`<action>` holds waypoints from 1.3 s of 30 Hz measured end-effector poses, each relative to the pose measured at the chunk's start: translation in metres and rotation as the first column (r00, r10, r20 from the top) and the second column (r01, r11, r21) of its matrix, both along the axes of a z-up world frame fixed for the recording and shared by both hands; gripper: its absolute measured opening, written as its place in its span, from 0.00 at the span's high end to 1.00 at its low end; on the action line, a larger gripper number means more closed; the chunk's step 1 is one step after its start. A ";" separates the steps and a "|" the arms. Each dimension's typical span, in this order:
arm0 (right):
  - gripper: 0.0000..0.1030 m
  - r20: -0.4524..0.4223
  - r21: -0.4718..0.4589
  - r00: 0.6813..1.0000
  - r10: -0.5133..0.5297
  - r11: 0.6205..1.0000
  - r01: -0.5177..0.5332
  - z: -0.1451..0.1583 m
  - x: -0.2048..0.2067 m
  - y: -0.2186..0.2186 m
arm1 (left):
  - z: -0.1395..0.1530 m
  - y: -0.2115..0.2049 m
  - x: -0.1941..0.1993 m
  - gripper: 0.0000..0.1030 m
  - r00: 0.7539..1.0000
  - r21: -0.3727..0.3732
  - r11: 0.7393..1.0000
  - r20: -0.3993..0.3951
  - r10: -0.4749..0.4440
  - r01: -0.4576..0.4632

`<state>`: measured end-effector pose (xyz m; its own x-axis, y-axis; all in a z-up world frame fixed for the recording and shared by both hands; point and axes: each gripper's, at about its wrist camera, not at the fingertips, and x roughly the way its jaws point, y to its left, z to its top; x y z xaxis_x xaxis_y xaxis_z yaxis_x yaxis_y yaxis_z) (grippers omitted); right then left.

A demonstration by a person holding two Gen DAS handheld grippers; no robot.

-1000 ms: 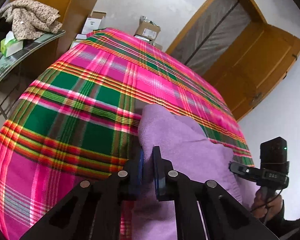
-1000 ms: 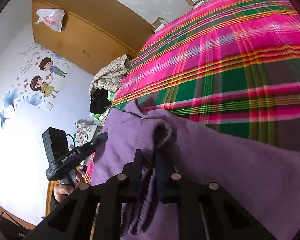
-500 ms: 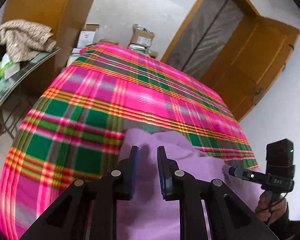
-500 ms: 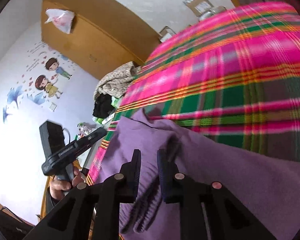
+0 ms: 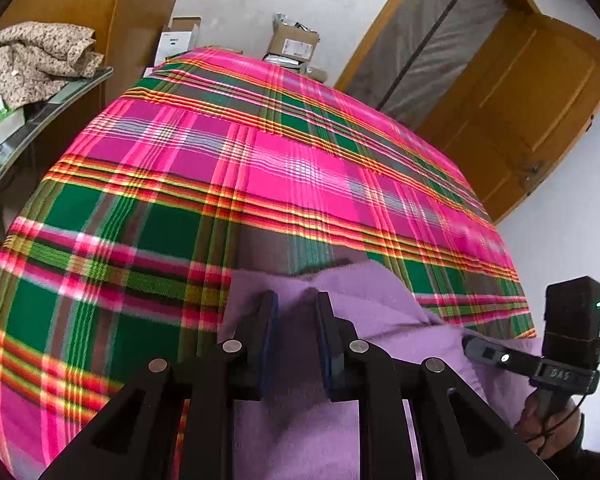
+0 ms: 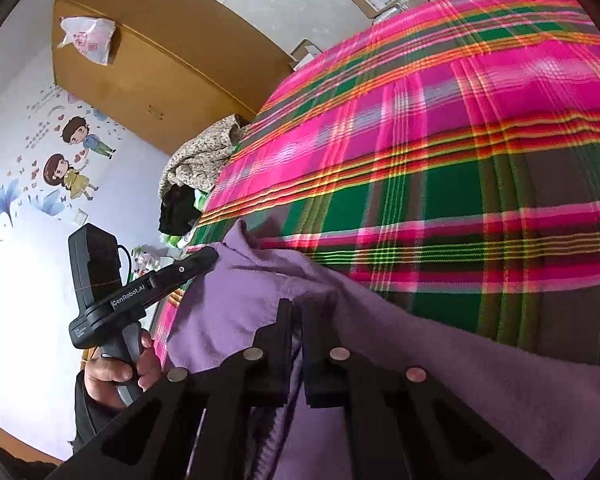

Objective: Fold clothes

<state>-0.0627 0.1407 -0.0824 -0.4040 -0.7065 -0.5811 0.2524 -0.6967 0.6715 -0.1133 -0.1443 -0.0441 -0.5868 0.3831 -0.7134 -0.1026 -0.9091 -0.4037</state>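
**Two grippers at one purple garment on the bed**

Left wrist view: left gripper [image 5: 293, 304] has spread jaws astride the garment [image 5: 380, 308], which runs toward 4 o'clock; nothing pinched.

Right wrist view: right gripper [image 6: 297, 314], jaws just closing, pinches a garment fold; cloth runs toward 4 o'clock across the bed [image 6: 440, 128].

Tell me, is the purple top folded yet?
Not yet. The purple top lies bunched on the plaid blanket with no neat fold showing. The right tongs have just been closing and pinch a ridge of it; the left tongs stand open over it. All folding remains.
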 end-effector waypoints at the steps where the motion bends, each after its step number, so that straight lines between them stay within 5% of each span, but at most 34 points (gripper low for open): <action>1: 0.93 -0.014 -0.001 1.000 0.009 1.000 -0.009 0.003 0.003 0.000 | 0.001 0.001 0.006 0.81 1.000 -0.005 1.000 -0.003 -0.003 0.003; 9: 0.93 -0.114 0.018 0.967 0.227 0.974 -0.226 0.021 0.049 -0.024 | 0.003 -0.010 0.083 0.79 0.999 -0.009 1.000 -0.043 0.005 -0.005; 13: 0.91 -0.089 0.077 0.937 0.337 0.941 -0.331 0.012 0.070 -0.040 | -0.005 -0.013 0.113 0.79 0.999 -0.009 1.000 -0.040 0.018 -0.018; 22: 0.89 -0.143 0.106 0.918 0.369 0.928 -0.356 0.029 0.107 -0.040 | 0.004 -0.001 0.145 0.79 0.997 -0.035 0.999 -0.077 0.010 -0.013; 33: 0.90 -0.055 0.101 0.937 0.346 0.935 -0.340 0.006 0.110 -0.044 | -0.004 0.017 0.153 0.74 0.996 -0.136 0.989 -0.066 0.053 -0.062; 39: 0.89 -0.134 0.161 0.940 0.313 0.943 -0.292 0.025 0.121 -0.042 | 0.003 0.026 0.149 0.74 0.996 -0.154 0.987 -0.079 0.031 -0.043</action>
